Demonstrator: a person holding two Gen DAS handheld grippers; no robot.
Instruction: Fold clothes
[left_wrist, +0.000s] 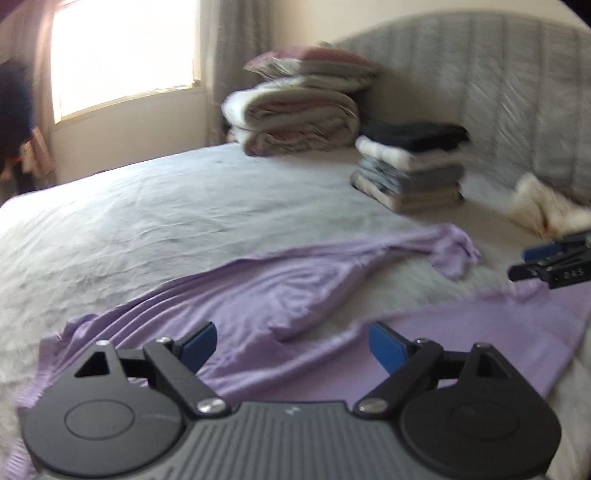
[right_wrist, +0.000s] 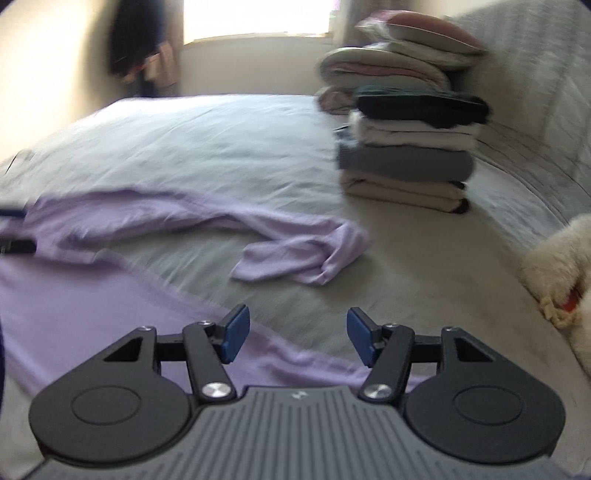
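A lilac long-sleeved garment (right_wrist: 110, 236) is spread unfolded across the near part of the bed (left_wrist: 184, 206), one sleeve trailed toward the far right. Both the left tongs (left_wrist: 291, 347) and the right tongs (right_wrist: 298, 338) are held open above it, nothing gripped. A stack of folded clothes (right_wrist: 406, 155) is seen far right, by the headboard (left_wrist: 517, 92).

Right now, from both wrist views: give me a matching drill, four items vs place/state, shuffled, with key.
Items:
1. lilac garment
2. folded clothes stack
3. left gripper
4. white fluffy item

Place/state:
A. open, holding nothing
B. spread unfolded on the bed
C. near the headboard, black piece on top
D. at the bed's right edge

Pairs: 1-B, 2-C, 3-A, 4-D
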